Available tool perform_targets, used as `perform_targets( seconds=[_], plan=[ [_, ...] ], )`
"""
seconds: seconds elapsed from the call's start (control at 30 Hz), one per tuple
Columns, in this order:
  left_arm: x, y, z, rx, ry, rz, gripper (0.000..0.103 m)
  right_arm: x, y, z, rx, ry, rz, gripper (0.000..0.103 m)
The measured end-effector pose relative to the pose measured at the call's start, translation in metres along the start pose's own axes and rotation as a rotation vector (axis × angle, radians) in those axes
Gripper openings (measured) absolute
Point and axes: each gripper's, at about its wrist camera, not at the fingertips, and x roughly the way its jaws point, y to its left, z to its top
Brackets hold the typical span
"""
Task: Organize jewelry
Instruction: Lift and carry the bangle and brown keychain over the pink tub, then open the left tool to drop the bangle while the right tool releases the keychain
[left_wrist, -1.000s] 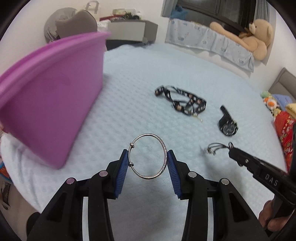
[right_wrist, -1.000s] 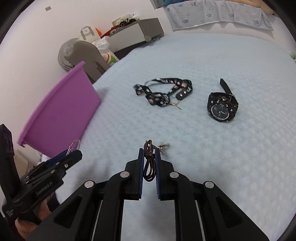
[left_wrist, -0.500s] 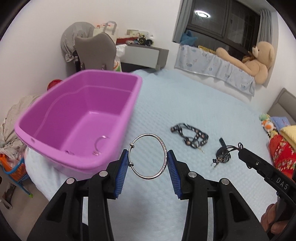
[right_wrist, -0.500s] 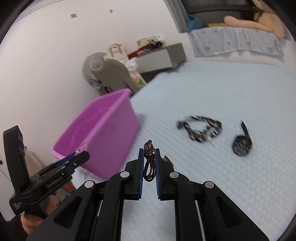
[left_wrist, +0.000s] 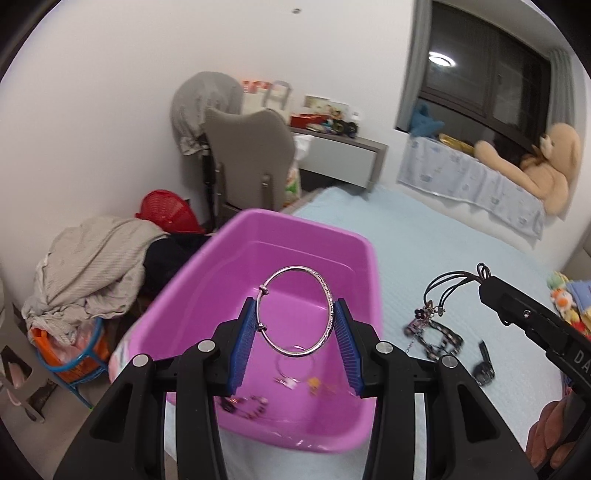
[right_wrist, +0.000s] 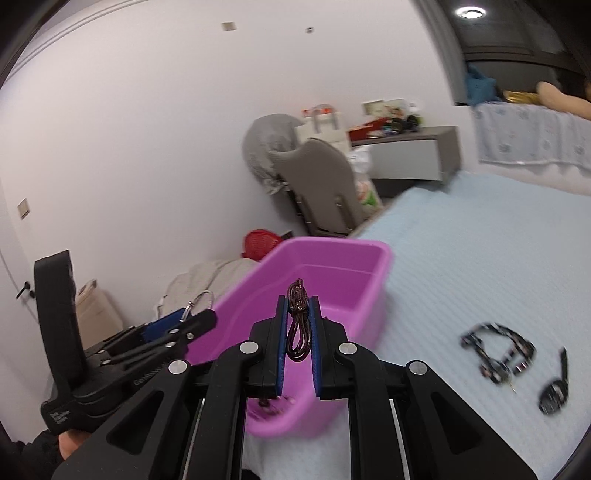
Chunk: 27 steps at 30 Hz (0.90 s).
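My left gripper (left_wrist: 295, 334) is shut on a silver bangle (left_wrist: 294, 311), held upright above the pink tub (left_wrist: 236, 258); several small jewelry pieces (left_wrist: 255, 402) lie on the tub's floor. My right gripper (right_wrist: 298, 338) is shut on a dark brown cord necklace (right_wrist: 297, 321), lifted in front of the same tub (right_wrist: 369, 288). In the left wrist view the necklace's cords and charm (left_wrist: 443, 291) hang from the right gripper's tip (left_wrist: 484, 284). The left gripper (right_wrist: 192, 319) shows at lower left of the right wrist view. A black patterned strap (right_wrist: 496, 356) and a black watch (right_wrist: 554, 393) lie on the light blue bed.
The tub sits at the bed's corner edge. Beyond it stand a grey chair (left_wrist: 251, 162), a red basket (left_wrist: 166, 210) and a pile of laundry (left_wrist: 92, 258). A teddy bear (left_wrist: 535, 162) lies by the window. The bed (right_wrist: 498, 258) stretches right.
Both grippers rose from the bed surface and swung left toward the pink tub, each still holding its piece. The tub's inside came into view; strap and watch now lie to the right.
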Motion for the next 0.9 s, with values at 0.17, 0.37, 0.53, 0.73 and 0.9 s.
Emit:
perform_targets(
  seconds=[0.17,0.37,0.53,0.73,0.9],
  plan=[
    [0.019,0.031,0.007,-0.045,0.021,0.049,0.042,0.040,0.022,0.017,-0.032,0.039,0.034,0.011],
    [0.055,0.047,-0.008,-0.057,0.088,0.101,0.042,0.105,0.031,0.008,-0.064,0.172,0.004,0.011],
    [0.079,0.054,-0.017,-0.058,0.143,0.136,0.042,0.147,0.024,-0.008,-0.053,0.267,-0.038,0.011],
    [0.095,0.061,-0.019,-0.075,0.174,0.181,0.043,0.169,0.016,-0.019,-0.075,0.316,-0.106,0.013],
    [0.097,0.064,-0.023,-0.079,0.183,0.238,0.074,0.170,0.012,-0.017,-0.095,0.293,-0.171,0.059]
  ],
)
